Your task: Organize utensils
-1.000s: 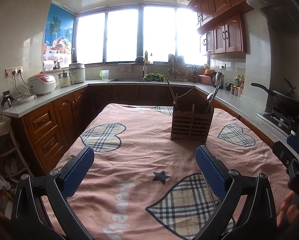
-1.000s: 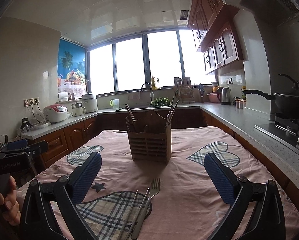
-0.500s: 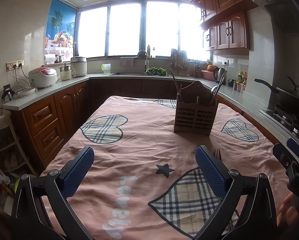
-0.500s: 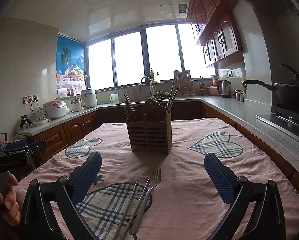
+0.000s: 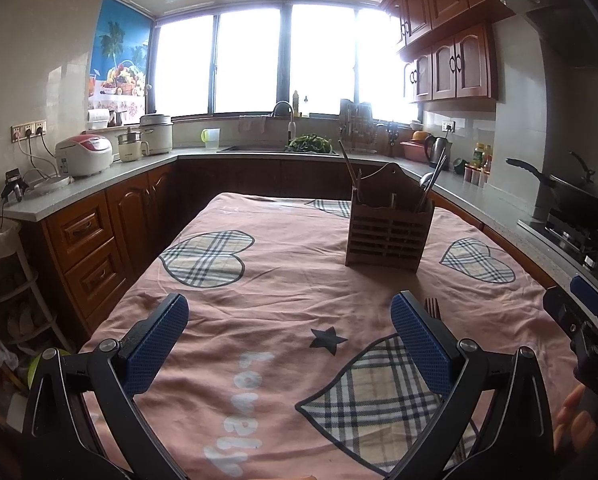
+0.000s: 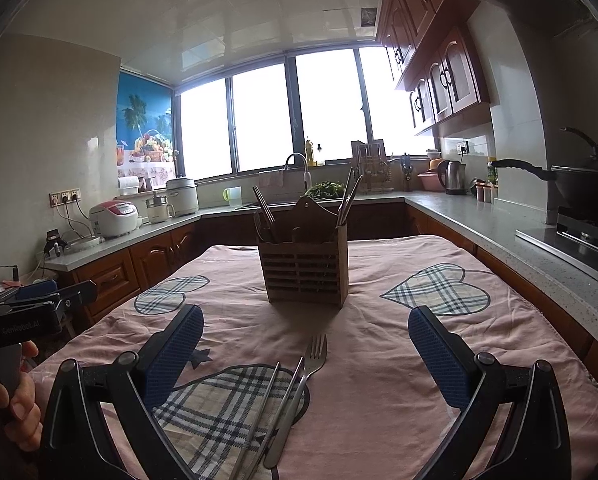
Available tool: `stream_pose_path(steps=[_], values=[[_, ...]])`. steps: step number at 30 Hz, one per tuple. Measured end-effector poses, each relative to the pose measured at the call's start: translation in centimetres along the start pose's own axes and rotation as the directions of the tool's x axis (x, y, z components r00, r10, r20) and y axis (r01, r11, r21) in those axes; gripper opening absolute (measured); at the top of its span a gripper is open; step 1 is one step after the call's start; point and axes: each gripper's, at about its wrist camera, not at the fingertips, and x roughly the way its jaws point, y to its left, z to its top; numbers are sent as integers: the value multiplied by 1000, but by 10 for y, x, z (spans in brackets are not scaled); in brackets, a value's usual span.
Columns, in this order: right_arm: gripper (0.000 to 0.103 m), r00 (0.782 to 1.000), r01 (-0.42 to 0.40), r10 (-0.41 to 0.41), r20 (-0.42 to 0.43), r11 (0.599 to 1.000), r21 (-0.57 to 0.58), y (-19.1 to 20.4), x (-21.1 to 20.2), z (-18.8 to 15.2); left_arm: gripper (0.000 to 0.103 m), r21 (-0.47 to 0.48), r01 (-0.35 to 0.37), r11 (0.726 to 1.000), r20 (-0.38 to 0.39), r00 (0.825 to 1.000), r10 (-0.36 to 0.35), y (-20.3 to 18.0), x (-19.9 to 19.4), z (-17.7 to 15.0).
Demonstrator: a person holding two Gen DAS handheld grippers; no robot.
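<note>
Two grippers hover above the tabletop's pink cloth with plaid hearts [image 6: 379, 360], both with jaws spread wide and grasping nothing: the left gripper [image 5: 289, 338] over the cloth's left part, the right gripper [image 6: 305, 344] just over the loose cutlery. A silver metal fork [image 6: 299, 388] and a pair of slim metal chopsticks [image 6: 265, 412] lie side by side on a plaid heart patch, between the right jaws. Beyond them stands a slatted wooden utensil holder [image 6: 305, 270], upright, with chopsticks and metal handles sticking out of its compartments.
</note>
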Motion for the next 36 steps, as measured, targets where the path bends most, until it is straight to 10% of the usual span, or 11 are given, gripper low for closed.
stream_pose_path(steps=[36], values=[[103,1000,-11,11,5,1000,1,2,-3,3,103,24,-1,1000,16,1000,0,-6,-7,0]])
